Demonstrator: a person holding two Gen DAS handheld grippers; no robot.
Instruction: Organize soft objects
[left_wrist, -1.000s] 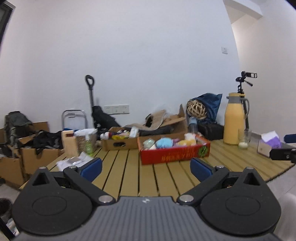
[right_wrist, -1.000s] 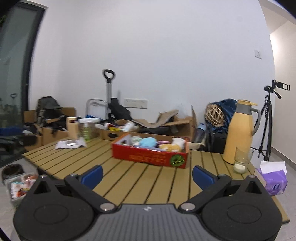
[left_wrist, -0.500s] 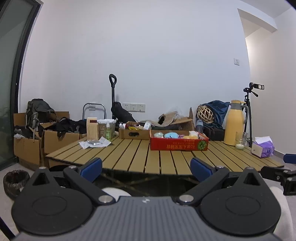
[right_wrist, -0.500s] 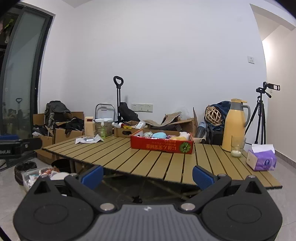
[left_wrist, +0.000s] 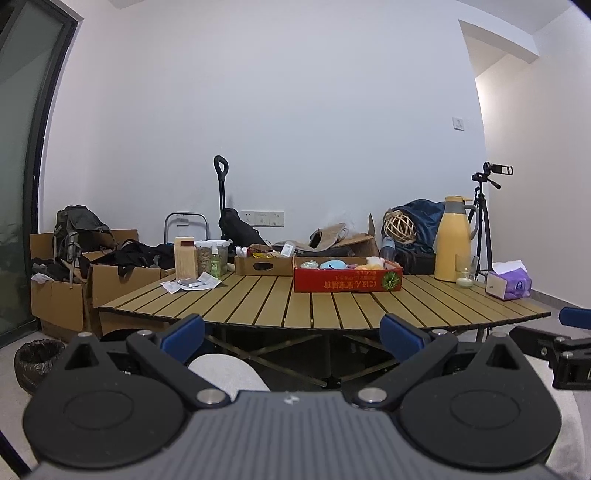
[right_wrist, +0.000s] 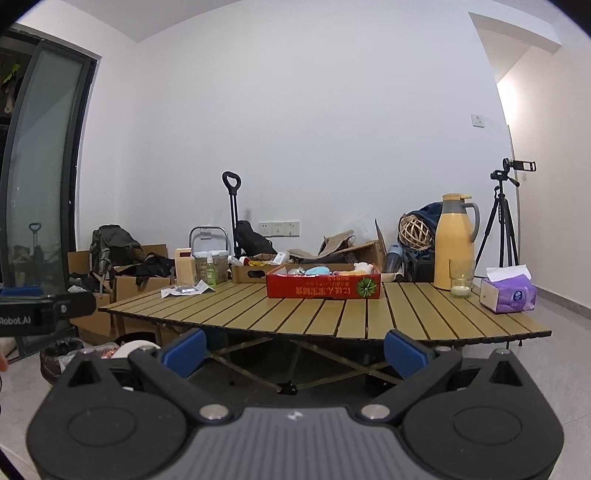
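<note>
A red cardboard box (left_wrist: 347, 282) (right_wrist: 323, 286) stands on the slatted wooden table (left_wrist: 314, 310) (right_wrist: 325, 317) and holds several soft toys, among them a light blue one (left_wrist: 332, 264) (right_wrist: 317, 270) and a white one (left_wrist: 373, 261). Both grippers sit back from the table's near edge, below its top. My left gripper (left_wrist: 291, 338) is open with nothing between its blue pads. My right gripper (right_wrist: 293, 350) is open and empty too. The right gripper's tip also shows at the right edge of the left wrist view.
On the table stand a yellow thermos jug (right_wrist: 456, 242), a glass (right_wrist: 461, 282), a purple tissue box (right_wrist: 508, 293), a brown cardboard box (left_wrist: 264, 265), jars and papers. Cardboard boxes, bags, a bin (left_wrist: 31, 363) and a tripod (right_wrist: 498, 229) surround it. A person's knee (left_wrist: 225, 371) lies below the left gripper.
Both grippers have pulled well back from the table and dropped lower; the red box now looks small and far. Both stay open and empty.
</note>
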